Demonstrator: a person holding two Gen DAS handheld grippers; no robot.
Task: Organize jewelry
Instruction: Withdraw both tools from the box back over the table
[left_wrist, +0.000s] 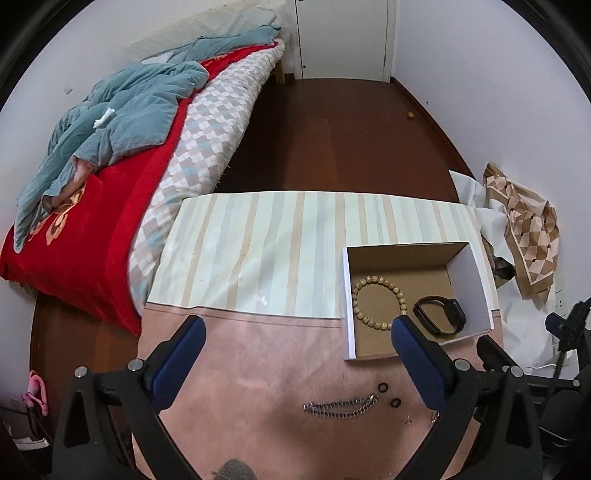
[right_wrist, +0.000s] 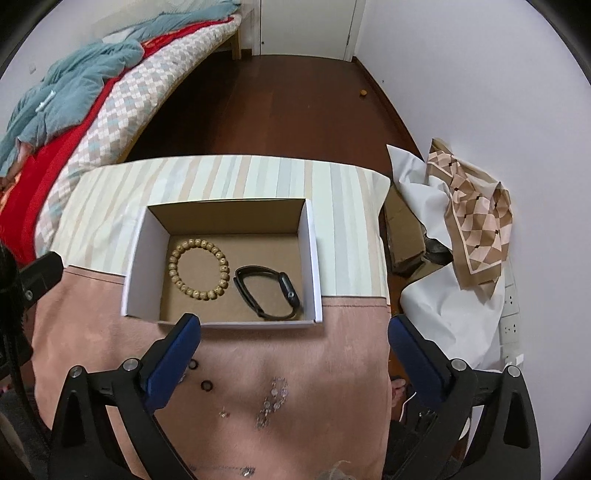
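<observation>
black claw (left_wrist: 299, 330), blue fingers (left_wrist: 412, 354)

This is a bedroom in a home. A bed (left_wrist: 207, 147) stands along the left wall, with a checked quilt (right_wrist: 122, 110), a red blanket (left_wrist: 92, 236) and a rumpled blue-grey duvet (left_wrist: 122, 110) on it. The floor (left_wrist: 332, 140) is dark wood, the walls are plain white, and a white door (left_wrist: 343, 37) closes the far end. A low table (right_wrist: 258, 177) under a striped and a pink cloth stands beside the bed. By the right wall lie a patterned scarf (right_wrist: 476, 214) on white sheeting and a wall socket (right_wrist: 511, 295)
</observation>
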